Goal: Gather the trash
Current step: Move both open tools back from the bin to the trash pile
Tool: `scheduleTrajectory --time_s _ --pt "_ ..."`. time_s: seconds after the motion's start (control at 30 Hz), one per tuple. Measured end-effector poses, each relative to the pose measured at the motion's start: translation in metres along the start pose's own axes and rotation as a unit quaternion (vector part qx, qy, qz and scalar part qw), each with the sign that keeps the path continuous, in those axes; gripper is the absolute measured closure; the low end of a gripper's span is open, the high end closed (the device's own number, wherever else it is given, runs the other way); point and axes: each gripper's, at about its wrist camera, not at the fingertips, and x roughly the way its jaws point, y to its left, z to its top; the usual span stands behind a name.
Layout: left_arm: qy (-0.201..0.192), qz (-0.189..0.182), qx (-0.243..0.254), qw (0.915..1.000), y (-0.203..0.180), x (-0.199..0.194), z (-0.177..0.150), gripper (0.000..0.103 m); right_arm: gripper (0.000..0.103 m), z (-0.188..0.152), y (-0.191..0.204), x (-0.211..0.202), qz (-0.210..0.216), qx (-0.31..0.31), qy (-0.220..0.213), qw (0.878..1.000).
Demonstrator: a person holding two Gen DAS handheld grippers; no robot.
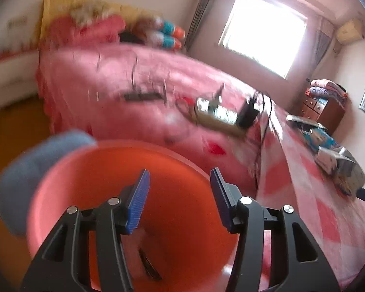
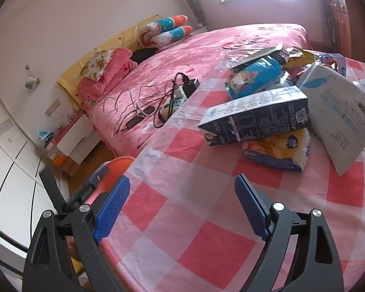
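Left gripper [image 1: 180, 182]: jaws apart, empty, poised above round orange plastic bin [image 1: 68, 170]; dark flat item lies at bin bottom; right gripper [image 2: 182, 194]: jaws apart, empty, over pink-checked cloth [image 2: 206, 250]; trash pile well ahead: dark rectangular milk carton [image 2: 255, 119] atop yellow snack bag [image 2: 277, 153], white paper pouch [image 2: 340, 112] beside; step judged: fetching next piece; next move: right gripper forward, close on carton.

Left gripper [image 1: 180, 180] spread wide, blue pads [image 1: 139, 202] apart, nothing between them, blurred around the edges. Right gripper [image 2: 182, 189] likewise gaping, pads [image 2: 113, 205] well separated and bare, pointing forward and slightly down, sharp in view.
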Motion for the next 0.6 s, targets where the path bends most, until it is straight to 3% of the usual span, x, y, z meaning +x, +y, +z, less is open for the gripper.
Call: scheduleTrajectory --time_s 0.1,0.23,0.33,0.6 --pt "0.000 -0.001 0.021 0.9998 -0.010 -0.003 -0.016 0.048 0.016 0.002 -0.005 -0.001 -0.004 0.005 -0.003 1.000" --pt "0.022 -0.001 0.007 0.9997 -0.007 -0.002 -0.020 0.039 0.016 0.003 -0.011 -0.007 -0.009 0.011 -0.010 1.000" --pt "0.032 0.008 -0.001 0.9995 -0.001 -0.003 -0.022 0.035 0.010 0.005 -0.019 -0.011 -0.017 0.023 -0.016 0.999" --pt "0.008 0.033 0.023 0.9992 -0.006 -0.028 -0.003 0.034 0.010 0.006 -0.049 -0.019 -0.027 0.060 -0.027 0.997"
